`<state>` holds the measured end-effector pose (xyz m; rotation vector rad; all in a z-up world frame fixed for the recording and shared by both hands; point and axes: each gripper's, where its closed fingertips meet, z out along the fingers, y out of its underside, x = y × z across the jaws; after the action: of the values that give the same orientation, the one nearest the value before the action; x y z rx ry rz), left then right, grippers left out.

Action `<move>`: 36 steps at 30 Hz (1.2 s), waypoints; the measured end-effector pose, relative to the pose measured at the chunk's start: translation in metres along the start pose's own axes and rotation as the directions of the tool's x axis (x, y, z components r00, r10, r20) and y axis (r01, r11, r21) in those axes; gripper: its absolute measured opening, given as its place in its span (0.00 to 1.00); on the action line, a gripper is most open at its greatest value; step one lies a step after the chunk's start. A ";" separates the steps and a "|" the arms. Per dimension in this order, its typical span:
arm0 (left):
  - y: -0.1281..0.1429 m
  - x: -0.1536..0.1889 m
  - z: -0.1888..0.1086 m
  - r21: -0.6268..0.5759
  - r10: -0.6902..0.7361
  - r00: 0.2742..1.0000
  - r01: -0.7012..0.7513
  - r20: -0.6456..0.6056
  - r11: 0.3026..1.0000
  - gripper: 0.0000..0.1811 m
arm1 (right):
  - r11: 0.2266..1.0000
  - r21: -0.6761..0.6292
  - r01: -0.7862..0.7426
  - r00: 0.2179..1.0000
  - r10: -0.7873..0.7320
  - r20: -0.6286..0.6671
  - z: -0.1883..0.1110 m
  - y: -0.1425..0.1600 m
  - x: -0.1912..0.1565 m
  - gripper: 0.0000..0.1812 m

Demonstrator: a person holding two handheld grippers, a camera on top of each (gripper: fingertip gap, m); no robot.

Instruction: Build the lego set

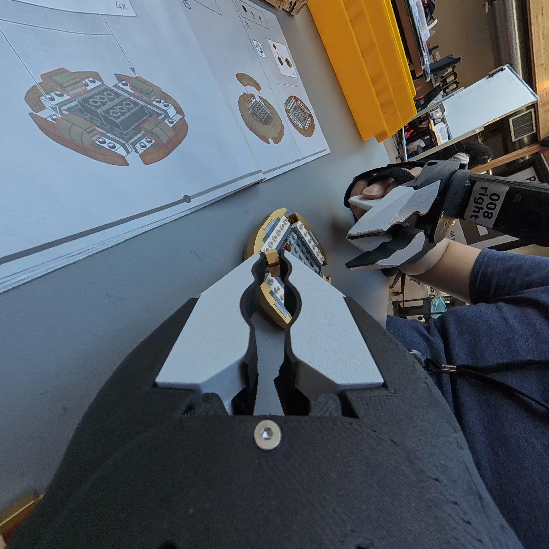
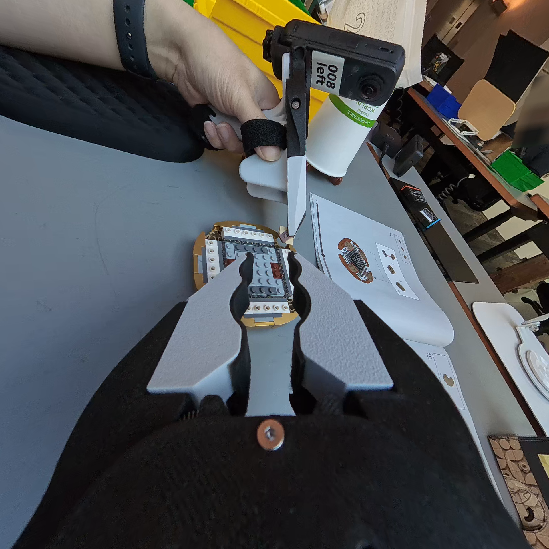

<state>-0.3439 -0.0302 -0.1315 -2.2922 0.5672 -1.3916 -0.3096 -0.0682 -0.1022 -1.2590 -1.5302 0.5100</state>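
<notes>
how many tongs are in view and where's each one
2. The left tongs pinch a small gold piece at the round lego base's far edge. The right tongs hang open over the base's middle, holding nothing.

Our left gripper (image 1: 271,258) points forward and down toward the table, its two grey fingers drawn close together and pinching a small tan piece at the tips. From the right wrist view it (image 2: 292,231) stands nearly vertical, our left hand (image 2: 225,89) wrapped around its handle, one finger through a black strap, a dark band on the wrist. Our right gripper (image 2: 269,261) hovers with its jaws parted and nothing between them. Our right hand (image 1: 386,190) grips its handle, the forearm in a blue sleeve.
</notes>
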 end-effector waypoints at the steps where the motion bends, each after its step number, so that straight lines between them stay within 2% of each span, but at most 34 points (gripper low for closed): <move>1: 0.000 0.000 0.000 0.000 -0.001 1.000 0.001 -0.001 1.000 0.04 | 1.000 -0.001 -0.002 1.000 0.002 0.000 0.000 0.000 0.000 0.13; 11: -0.004 0.004 -0.003 0.052 -0.018 0.999 0.019 -0.027 0.998 0.04 | 1.000 -0.018 0.007 0.998 -0.008 -0.054 -0.007 0.005 0.017 0.13; 14: -0.008 0.009 -0.008 0.088 -0.011 0.999 0.014 -0.039 0.996 0.04 | 1.000 -0.029 -0.003 0.994 0.000 -0.107 -0.019 0.010 0.037 0.14; 16: -0.011 0.015 -0.012 0.128 0.004 0.998 0.003 -0.056 0.992 0.04 | 1.000 -0.022 -0.004 0.982 0.000 -0.191 -0.036 0.013 0.061 0.14; 18: -0.015 0.020 -0.017 0.177 0.028 0.997 -0.014 -0.079 0.984 0.04 | 0.999 -0.013 0.038 0.928 -0.040 -0.370 -0.069 0.012 0.099 0.14; 21: -0.019 0.026 -0.025 0.242 0.069 0.992 -0.043 -0.103 0.969 0.04 | 0.999 -0.019 0.036 0.706 -0.038 -0.707 -0.146 0.019 0.160 0.12; 24: -0.027 0.026 -0.032 0.302 0.109 0.990 -0.077 -0.091 0.950 0.04 | 0.995 0.082 -0.059 0.522 0.101 -0.847 -0.212 0.036 0.189 0.12; 26: -0.031 0.026 -0.035 0.327 0.122 0.989 -0.087 -0.088 0.941 0.04 | 0.986 0.120 -0.117 0.459 0.161 -0.874 -0.236 0.051 0.198 0.12; 29: -0.033 0.027 -0.035 0.345 0.128 0.988 -0.090 -0.090 0.934 0.04 | 0.974 0.146 -0.173 0.426 0.208 -0.880 -0.250 0.068 0.203 0.12; 36: -0.032 0.027 -0.031 0.342 0.139 0.987 -0.104 -0.080 0.934 0.04 | 0.973 0.141 -0.180 0.476 0.212 -0.853 -0.236 0.068 0.200 0.11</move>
<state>-0.3562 -0.0213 -0.0813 -1.8924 0.4518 -1.4289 -0.0508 0.0699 0.0172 -1.3595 -0.4924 -0.0208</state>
